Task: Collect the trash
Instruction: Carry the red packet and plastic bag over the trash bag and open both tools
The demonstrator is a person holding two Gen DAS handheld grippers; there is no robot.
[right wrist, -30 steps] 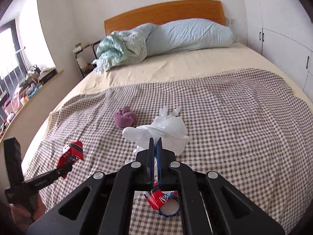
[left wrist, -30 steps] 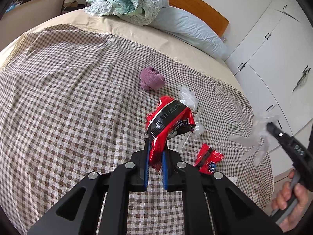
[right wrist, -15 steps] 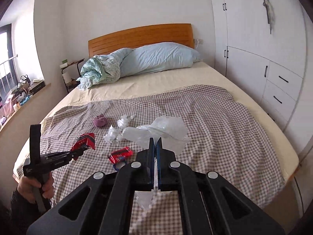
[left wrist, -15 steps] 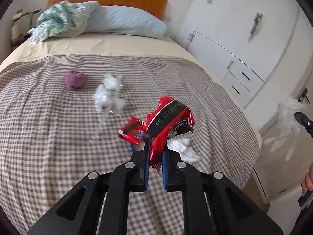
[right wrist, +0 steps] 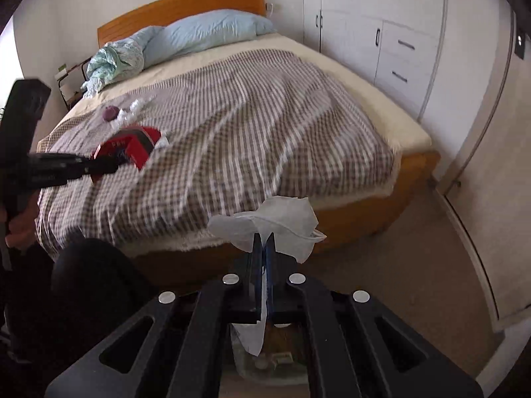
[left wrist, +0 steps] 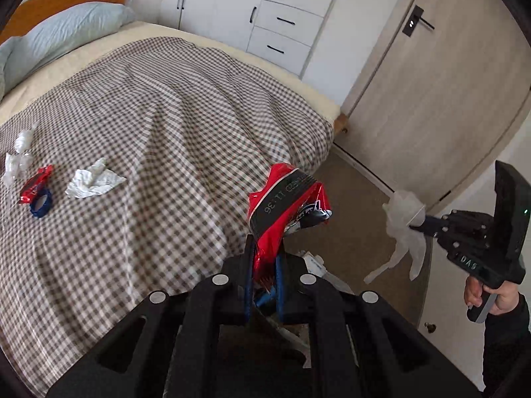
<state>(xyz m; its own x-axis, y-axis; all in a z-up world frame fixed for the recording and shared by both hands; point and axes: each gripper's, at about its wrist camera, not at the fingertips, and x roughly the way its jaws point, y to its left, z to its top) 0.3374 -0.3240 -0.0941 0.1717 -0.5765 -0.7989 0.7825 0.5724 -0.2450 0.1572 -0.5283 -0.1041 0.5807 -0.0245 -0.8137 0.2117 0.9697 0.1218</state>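
Note:
My left gripper [left wrist: 264,258] is shut on a red snack bag [left wrist: 285,205] and holds it in the air past the foot corner of the bed; it also shows in the right wrist view [right wrist: 129,147]. My right gripper [right wrist: 263,248] is shut on a crumpled clear plastic glove [right wrist: 282,219] above the floor; it also shows in the left wrist view [left wrist: 403,229]. On the checked blanket [left wrist: 166,116] lie a white crumpled tissue [left wrist: 93,182], a small red wrapper [left wrist: 35,184], a blue ring [left wrist: 41,202] and clear plastic scraps [left wrist: 16,159].
A clear bin [right wrist: 265,361] with some bits in it sits on the floor below my right gripper, partly hidden. A purple cloth ball [right wrist: 110,112] lies on the bed. White cupboards [left wrist: 265,26] and a door [left wrist: 431,99] stand right of the bed.
Both grippers have swung away from the bed toward the floor at its foot, still holding the red bag and the plastic glove. The view now shows the door and floor.

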